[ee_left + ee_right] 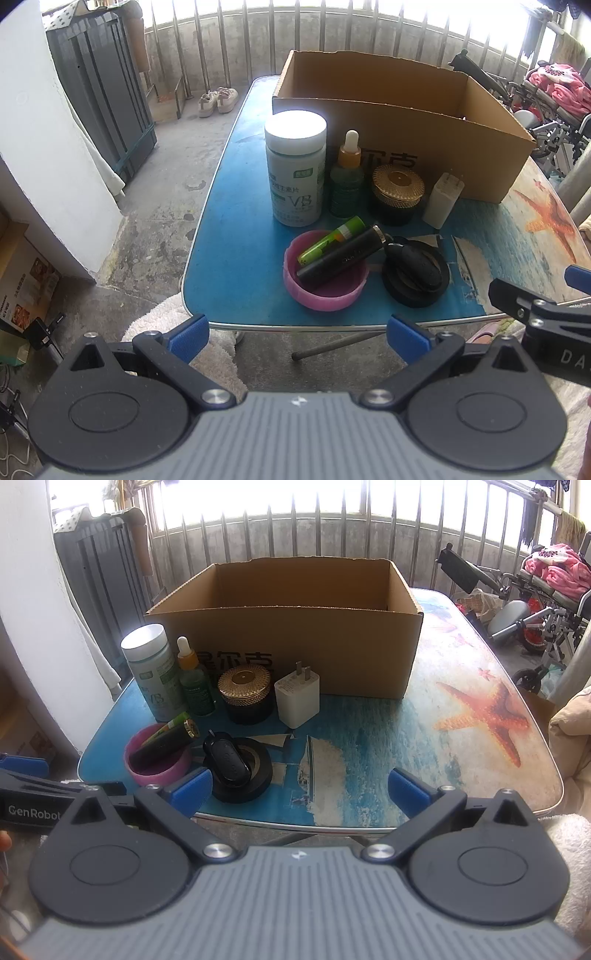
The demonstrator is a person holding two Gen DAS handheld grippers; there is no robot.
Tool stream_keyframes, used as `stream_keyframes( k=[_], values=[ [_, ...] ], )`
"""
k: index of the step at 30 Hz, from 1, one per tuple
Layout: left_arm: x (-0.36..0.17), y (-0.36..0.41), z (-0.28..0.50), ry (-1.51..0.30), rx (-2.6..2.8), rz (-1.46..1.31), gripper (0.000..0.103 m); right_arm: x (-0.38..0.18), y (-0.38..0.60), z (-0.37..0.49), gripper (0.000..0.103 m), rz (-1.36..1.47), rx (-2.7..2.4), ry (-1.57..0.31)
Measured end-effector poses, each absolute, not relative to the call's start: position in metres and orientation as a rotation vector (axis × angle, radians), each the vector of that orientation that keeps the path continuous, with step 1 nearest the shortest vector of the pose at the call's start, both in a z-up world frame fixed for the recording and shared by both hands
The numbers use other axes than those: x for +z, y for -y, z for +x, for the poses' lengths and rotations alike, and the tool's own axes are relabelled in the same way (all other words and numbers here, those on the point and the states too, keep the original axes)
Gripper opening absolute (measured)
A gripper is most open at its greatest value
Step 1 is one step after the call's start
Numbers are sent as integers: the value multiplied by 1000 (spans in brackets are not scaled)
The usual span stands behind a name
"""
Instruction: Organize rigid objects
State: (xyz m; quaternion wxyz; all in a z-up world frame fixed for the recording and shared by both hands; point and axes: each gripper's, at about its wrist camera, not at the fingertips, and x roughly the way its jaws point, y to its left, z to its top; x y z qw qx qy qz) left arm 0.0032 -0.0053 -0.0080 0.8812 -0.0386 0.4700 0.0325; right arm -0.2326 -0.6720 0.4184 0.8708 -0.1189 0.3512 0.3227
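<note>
- Left tool (297, 334) jaws wide, nothing between them, hanging off the near edge of the desk (236, 258), tilted down at the clutter.
- Right tool (300, 788) also wide and empty, just over the near edge, facing the box (295, 646).
- Box open-topped at the back of the desk; floor hidden by the near wall, so contents can't be told. Likely the drop spot.
- Items lined up along the box's front: white jar (295, 170), dropper (346, 177), gold-lid jar (397, 195), charger (442, 201), all upright and touching or nearly so.
- Nearer: pink cup (325, 277) with a green tube (332, 240) and a black tube (343, 258) leaning out over its rim.
- Key fob (417, 266) lies on a tape roll (415, 277), just right of the cup.
- Judgement: sorting not started; both tools spread ready for a first pick.
</note>
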Motion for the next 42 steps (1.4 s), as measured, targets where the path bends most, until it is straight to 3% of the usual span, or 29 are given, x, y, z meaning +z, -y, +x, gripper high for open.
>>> stream_keyframes(
  k=[42],
  values=[
    [-12, 5, 2, -987, 120, -140, 103, 413, 671, -228, 102, -250, 640, -751]
  ],
)
